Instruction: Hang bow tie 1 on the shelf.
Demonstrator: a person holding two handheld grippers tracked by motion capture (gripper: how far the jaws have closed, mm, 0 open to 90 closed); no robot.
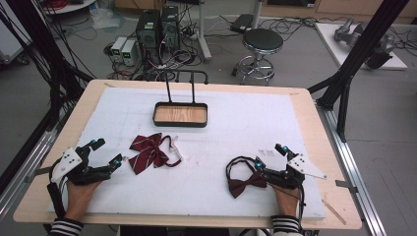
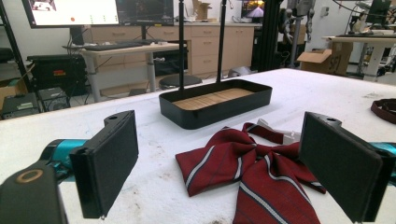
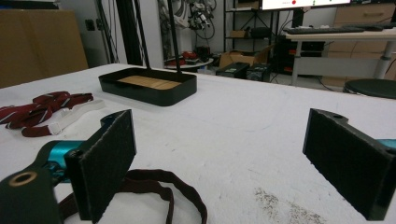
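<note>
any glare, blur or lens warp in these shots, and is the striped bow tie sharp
High view: even, soft light, no hard shadows, slightly soft overall; the striped bow tie is small but readable. Left gripper view: the tie is fairly sharp, the near pads softer, a bright monitor at the top. Right gripper view: wide-angle stretch at the edges; the tray looks clear.

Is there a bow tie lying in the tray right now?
No, the tray shows just its bare wooden floor, while the striped bow tie and the plain bow tie both lie on the white mat.
</note>
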